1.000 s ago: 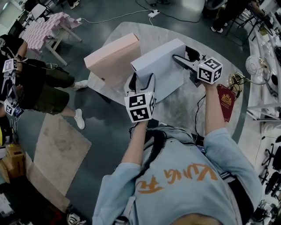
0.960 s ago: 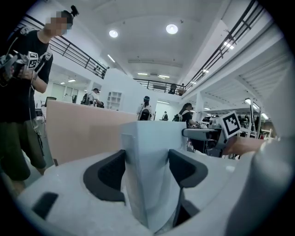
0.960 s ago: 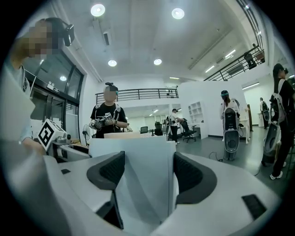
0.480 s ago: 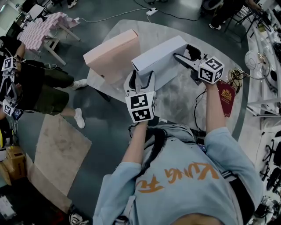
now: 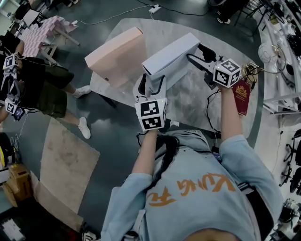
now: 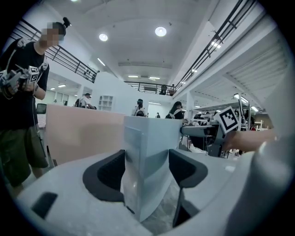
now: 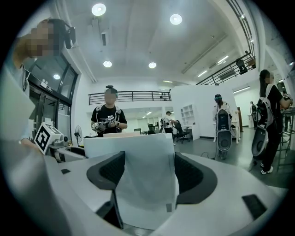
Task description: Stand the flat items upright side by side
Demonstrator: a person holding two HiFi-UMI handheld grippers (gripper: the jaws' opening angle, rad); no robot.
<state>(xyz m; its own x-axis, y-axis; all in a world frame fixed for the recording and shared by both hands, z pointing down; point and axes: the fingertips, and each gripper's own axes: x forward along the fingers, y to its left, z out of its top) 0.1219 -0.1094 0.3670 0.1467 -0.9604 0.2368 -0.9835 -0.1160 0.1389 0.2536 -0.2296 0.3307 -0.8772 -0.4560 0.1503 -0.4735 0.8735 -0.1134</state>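
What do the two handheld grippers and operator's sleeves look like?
Both the left gripper and right gripper have pale grey moulded bodies with black textured pads. Each carries a white cube printed with black square markers. The person wears a light blue short-sleeved shirt with orange lettering.

Big open hall w/ a balcony level
Floor [image 5: 117,129] was dark & glossy w/ a brown mat [image 5: 66,164]; round marble table [image 5: 190,101] mid-room, checkered-cloth table [image 5: 47,30] further off. White walls, round ceiling lights [image 7: 99,9], black railing [image 7: 133,96] upstairs.
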